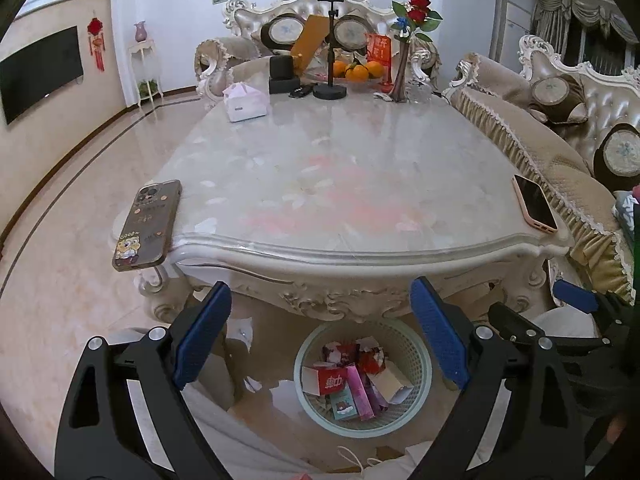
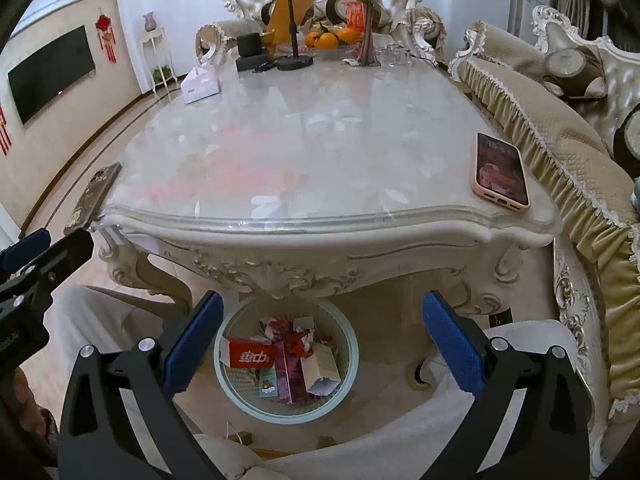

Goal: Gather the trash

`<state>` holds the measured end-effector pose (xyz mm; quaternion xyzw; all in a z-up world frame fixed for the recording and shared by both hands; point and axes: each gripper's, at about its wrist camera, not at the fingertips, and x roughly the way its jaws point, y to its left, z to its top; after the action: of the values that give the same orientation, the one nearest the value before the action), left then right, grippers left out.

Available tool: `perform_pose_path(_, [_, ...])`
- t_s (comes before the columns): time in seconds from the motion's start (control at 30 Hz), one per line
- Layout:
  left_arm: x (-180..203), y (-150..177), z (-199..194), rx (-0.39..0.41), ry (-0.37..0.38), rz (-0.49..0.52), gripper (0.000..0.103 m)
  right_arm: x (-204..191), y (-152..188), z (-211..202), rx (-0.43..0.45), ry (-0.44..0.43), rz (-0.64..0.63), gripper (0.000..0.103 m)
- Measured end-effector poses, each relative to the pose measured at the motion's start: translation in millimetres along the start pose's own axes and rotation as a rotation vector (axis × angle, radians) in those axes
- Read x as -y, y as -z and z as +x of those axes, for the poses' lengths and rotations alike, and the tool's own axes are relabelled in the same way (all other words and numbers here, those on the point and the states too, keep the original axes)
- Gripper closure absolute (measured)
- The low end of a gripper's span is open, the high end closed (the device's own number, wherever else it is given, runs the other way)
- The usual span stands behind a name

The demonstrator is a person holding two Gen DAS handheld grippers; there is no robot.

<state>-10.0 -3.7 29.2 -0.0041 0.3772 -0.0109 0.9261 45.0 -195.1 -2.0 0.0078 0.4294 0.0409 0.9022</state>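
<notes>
Left wrist view: left gripper point(image 1: 322, 336) jaws were wide, empty; pale green mesh waste basket point(image 1: 420, 354) of discarded cartons point(image 1: 348, 380) sat on the floor under the marble worktop point(image 1: 340, 168).
Right wrist view: right gripper point(image 2: 322, 338) jaws were wide, empty.
Risk: pink-cased phone point(image 2: 501, 170) near worktop edge could be knocked off.

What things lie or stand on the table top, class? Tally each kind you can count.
Phones: 2
Tissue pack: 1
Phone stand: 1
Vase of roses: 1
Oranges: at least 3
Total: at least 8
</notes>
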Motion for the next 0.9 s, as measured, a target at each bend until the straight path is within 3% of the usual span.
perform_pose_path(0.9, [1.2,2.3,4.2,-0.016,0.002,0.025,0.015,-8.0,4.9,3.5,-0.011,0.02,-0.031,0.008])
